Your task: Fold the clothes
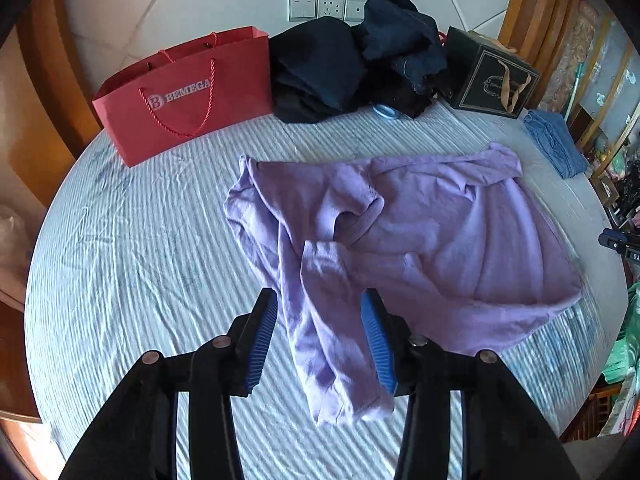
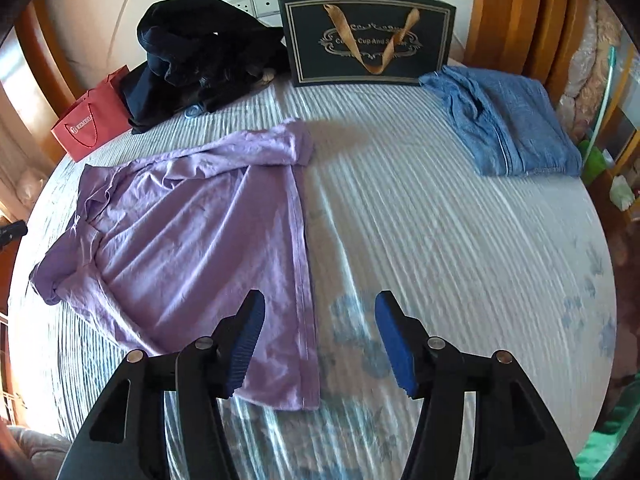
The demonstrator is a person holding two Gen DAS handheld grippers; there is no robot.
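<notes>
Left wrist view: left gripper (image 1: 322, 322) hangs above the bed (image 1: 132, 240), jaws apart, pads not pressing on anything. A sleeve of the purple shirt (image 1: 440, 232) lies on the sheet below the gap between the pads; it looks clear of both pads. This view shows the shirt's collar, folded near the garment's middle, and the crumpled sleeve end nearest the camera. The right wrist view does not show the sleeve end.

Right wrist view: right gripper (image 2: 320, 334) hangs with jaws apart and nothing between them; below the gap lie the shirt's hem corner and bare sheet. Only here does the straight hem edge show in full, running from near the camera toward the headboard. A folded blue garment (image 2: 508, 120) is large here; in the left view it is a small patch at the far right edge.

Shirt lies flat but wrinkled, mid-bed. Long axis runs across the bed, sleeve end toward the left gripper, hem toward the right.

At the headboard: red bag (image 1: 188, 92), dark clothes pile (image 1: 352, 60), black box (image 2: 368, 38).
</notes>
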